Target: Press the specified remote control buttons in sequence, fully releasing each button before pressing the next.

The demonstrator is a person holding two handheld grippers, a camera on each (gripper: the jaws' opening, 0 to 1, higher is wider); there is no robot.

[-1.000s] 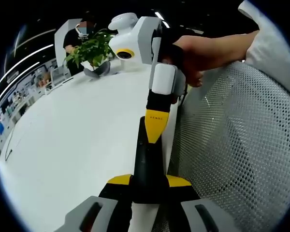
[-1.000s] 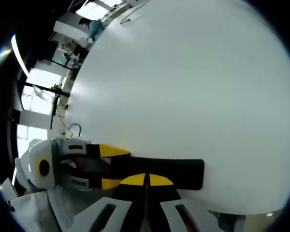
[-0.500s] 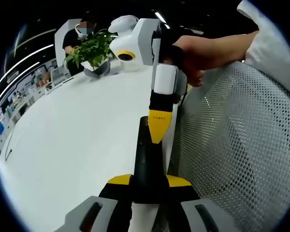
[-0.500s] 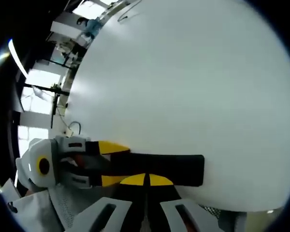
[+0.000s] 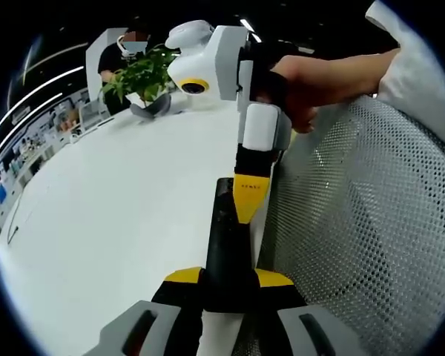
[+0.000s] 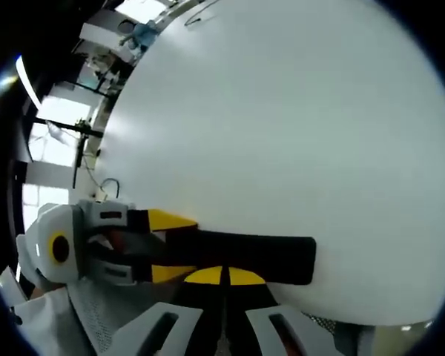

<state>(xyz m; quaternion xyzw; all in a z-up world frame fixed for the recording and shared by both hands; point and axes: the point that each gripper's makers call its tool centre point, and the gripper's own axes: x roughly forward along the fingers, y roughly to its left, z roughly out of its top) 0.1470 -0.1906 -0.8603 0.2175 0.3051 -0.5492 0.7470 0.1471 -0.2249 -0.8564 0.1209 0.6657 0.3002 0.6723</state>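
Note:
A black remote control [image 5: 224, 245] lies lengthwise over the white table's edge, and my left gripper [image 5: 230, 279] is shut on its near end, one yellow fingertip on each side. From above, my right gripper [image 5: 250, 199] comes down in a person's hand [image 5: 311, 81]. Its yellow tips are closed together and rest on the remote's far half. In the right gripper view the remote [image 6: 274, 256] runs across the picture. My right gripper [image 6: 224, 276] is shut against its near side, and the left gripper [image 6: 159, 245] clamps its left end. The buttons are too dark to make out.
The white table [image 5: 111, 215] stretches away to the left. A potted green plant [image 5: 141, 78] and a seated person [image 5: 126, 48] are at its far end. A grey mesh chair back [image 5: 363, 222] stands close on the right, beside the remote.
In the left gripper view, the right gripper's tip has slid slightly to the right and down on the remote. The left gripper keeps its hold.

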